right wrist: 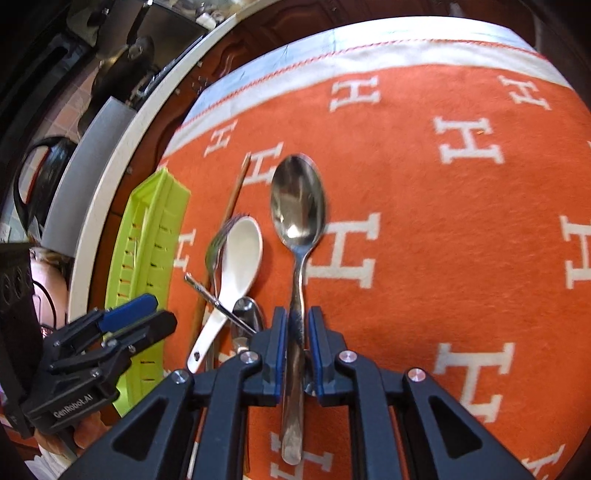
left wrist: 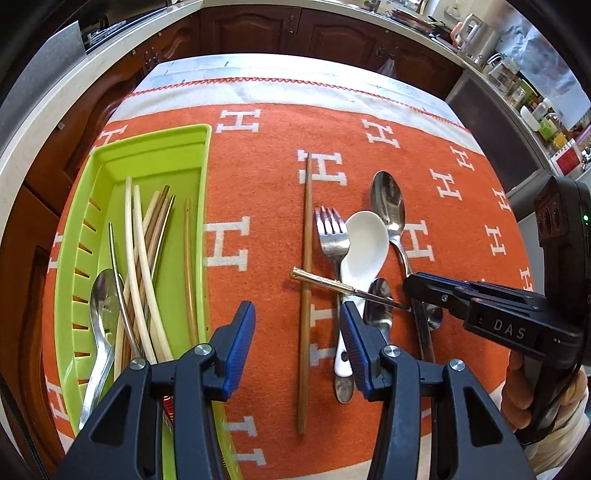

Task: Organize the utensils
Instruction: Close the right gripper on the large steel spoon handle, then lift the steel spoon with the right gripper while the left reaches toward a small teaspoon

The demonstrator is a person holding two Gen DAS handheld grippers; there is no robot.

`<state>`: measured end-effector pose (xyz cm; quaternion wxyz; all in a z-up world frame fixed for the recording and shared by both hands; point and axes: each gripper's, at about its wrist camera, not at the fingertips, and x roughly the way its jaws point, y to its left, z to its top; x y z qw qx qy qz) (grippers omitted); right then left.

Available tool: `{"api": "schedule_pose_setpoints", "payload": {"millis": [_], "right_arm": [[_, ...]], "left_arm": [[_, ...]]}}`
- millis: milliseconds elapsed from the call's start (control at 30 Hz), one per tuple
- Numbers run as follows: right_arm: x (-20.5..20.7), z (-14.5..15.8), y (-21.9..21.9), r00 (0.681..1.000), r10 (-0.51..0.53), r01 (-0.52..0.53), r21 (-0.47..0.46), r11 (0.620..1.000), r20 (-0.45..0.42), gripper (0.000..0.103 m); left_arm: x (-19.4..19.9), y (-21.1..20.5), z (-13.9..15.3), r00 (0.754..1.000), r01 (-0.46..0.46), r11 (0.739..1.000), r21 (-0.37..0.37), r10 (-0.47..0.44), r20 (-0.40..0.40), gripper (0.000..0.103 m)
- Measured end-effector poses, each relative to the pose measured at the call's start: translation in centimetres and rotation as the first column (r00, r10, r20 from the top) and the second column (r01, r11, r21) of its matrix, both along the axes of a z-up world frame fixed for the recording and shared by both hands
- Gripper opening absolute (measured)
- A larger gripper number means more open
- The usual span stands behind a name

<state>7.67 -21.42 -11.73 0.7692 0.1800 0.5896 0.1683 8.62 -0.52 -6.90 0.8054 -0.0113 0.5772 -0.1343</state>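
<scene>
A green tray (left wrist: 201,192) at the left holds several chopsticks and a steel spoon (left wrist: 103,314). On the orange cloth lie a wooden chopstick (left wrist: 306,280), a fork (left wrist: 332,236), a white ceramic spoon (left wrist: 364,247), a metal chopstick (left wrist: 325,282) and a big steel spoon (left wrist: 388,206). My left gripper (left wrist: 297,332) is open and empty above the wooden chopstick. My right gripper (right wrist: 297,332) stands with its jaws close around the big steel spoon's (right wrist: 297,206) handle; it also shows in the left wrist view (left wrist: 413,286). The tray (right wrist: 147,236) and the left gripper (right wrist: 147,314) show at the left of the right wrist view.
The orange cloth with white H letters (left wrist: 266,155) covers the table. Dark wooden cabinets (left wrist: 280,33) and a counter with jars and a kettle (left wrist: 517,74) run behind. A small steel spoon (right wrist: 247,314) lies under the metal chopstick (right wrist: 218,302).
</scene>
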Motion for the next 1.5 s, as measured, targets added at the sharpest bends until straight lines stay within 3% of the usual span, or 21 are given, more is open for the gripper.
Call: {"api": "schedule_pose_setpoints", "payload": {"millis": [267,400,633,900,1133,1500], "right_arm": [[0.6,-0.2,0.0,1.000,0.012,-0.012,0.013,1.000,0.002,0.010],[-0.3,0.8,1.7,0.994,0.066,-0.052,-0.146,0.988,0.092,0.009],[-1.6,2.1,2.6,0.971,0.112,-0.034,-0.342,0.939,0.211,0.005],[-0.5,1.7,1.4,0.983,0.082,-0.040,-0.249,0.968,0.163,0.004],[-2.0,2.3,3.1,0.959,0.157,-0.075,-0.319,0.945,0.238,0.002],[-1.2,1.7,2.3,0.973,0.132,-0.083,-0.246,0.966,0.187,0.003]], "left_arm": [[0.3,0.2,-0.5,1.000,-0.005,1.000,0.000,0.005,-0.009,0.046],[-0.1,0.0,-0.4,1.000,-0.002,1.000,-0.006,0.002,-0.007,0.046],[-0.4,-0.4,-0.2,1.000,0.007,1.000,-0.011,-0.007,-0.001,0.046],[-0.6,-0.3,-0.2,1.000,0.006,1.000,-0.019,-0.007,-0.002,0.046],[-0.6,-0.4,-0.3,1.000,0.002,1.000,-0.022,-0.002,-0.006,0.046],[-0.7,-0.5,-0.7,1.000,0.004,0.999,-0.035,-0.004,-0.020,0.046]]}}
